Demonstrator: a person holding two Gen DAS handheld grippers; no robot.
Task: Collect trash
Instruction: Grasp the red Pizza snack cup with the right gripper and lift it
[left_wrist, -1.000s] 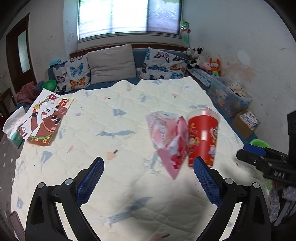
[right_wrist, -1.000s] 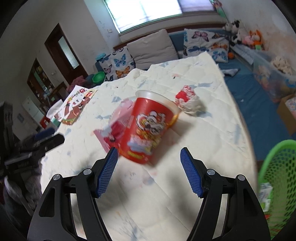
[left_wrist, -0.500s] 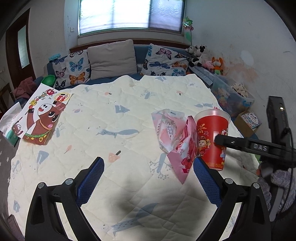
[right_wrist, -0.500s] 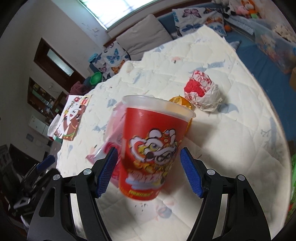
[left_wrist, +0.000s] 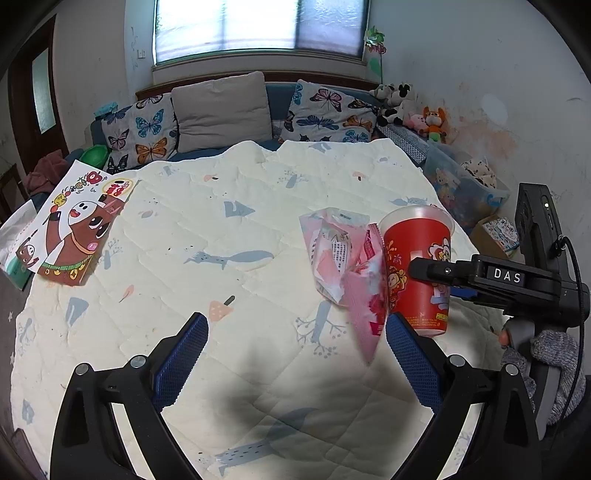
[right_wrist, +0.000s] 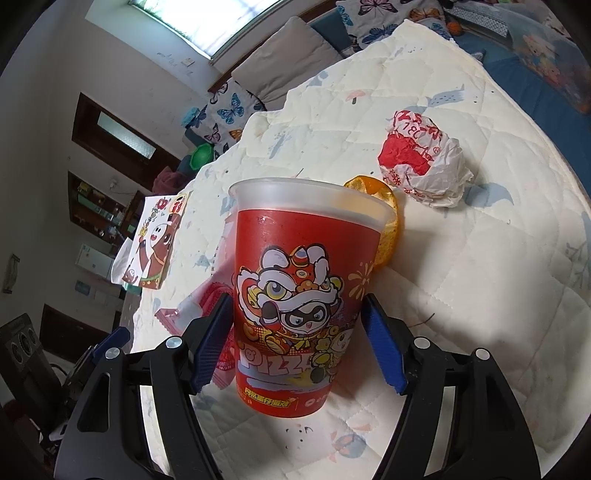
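A red paper cup (right_wrist: 299, 295) with a cartoon lion print stands upright on the quilted white cover. My right gripper (right_wrist: 299, 343) is open, with its blue pads on either side of the cup's lower half. The cup also shows in the left wrist view (left_wrist: 417, 273), with the right gripper's finger (left_wrist: 443, 273) across it. A pink plastic wrapper (left_wrist: 347, 269) lies just left of the cup. A crumpled red-and-white paper wrapper (right_wrist: 421, 158) and an orange peel (right_wrist: 388, 221) lie behind the cup. My left gripper (left_wrist: 295, 354) is open and empty above the cover.
A printed cartoon box (left_wrist: 74, 229) lies at the cover's left edge. Butterfly cushions (left_wrist: 147, 133) and a grey pillow (left_wrist: 221, 107) line the sofa behind. A clear toy bin (left_wrist: 465, 192) and plush toys (left_wrist: 410, 110) stand at the right wall.
My right gripper has moved forward around the red cup, which now sits between its pads. My left gripper has drawn back slightly, still open.
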